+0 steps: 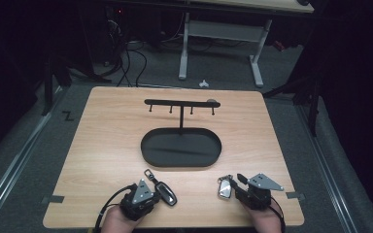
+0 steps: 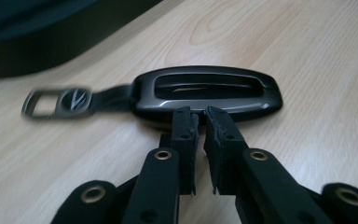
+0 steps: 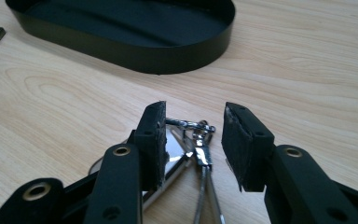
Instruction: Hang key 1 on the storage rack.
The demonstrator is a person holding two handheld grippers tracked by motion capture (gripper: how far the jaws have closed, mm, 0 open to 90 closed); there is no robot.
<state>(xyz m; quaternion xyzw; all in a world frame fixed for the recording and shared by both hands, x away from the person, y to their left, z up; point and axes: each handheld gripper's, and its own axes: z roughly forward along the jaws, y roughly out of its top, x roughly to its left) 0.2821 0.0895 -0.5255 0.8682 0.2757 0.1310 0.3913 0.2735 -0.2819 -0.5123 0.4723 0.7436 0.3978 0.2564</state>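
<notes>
While both of my hand-held grippers sit low at the near edge of the bench (image 1: 102, 145), I count two sets of keys, one in front of each. My left hand-held gripper (image 2: 200, 122) has its jaws narrow, a thin slit between the pads, with nothing between them; their tips rest just at the near edge of the dark fob (image 2: 205, 93). That fob lies flat on the wood, a short strap and one metal clip (image 2: 58, 101) trailing off to one side. In the high view the fob (image 1: 166, 192) lies just beside the left hand-held gripper (image 1: 151, 187).

My right hand-held gripper (image 3: 193, 128) stands about half open. Between its jaws lies the silver key bunch (image 3: 198, 140), a chain link and thin metal shafts on the wood; I cannot tell if the pads touch it. From above, the bunch (image 1: 225, 188) lies at that gripper's tips (image 1: 238, 182).

Farther out I count one black oval tray (image 1: 150, 150), with one post rising from it to a crossbar (image 1: 175, 102) carrying four hooks. All four hang bare.
</notes>
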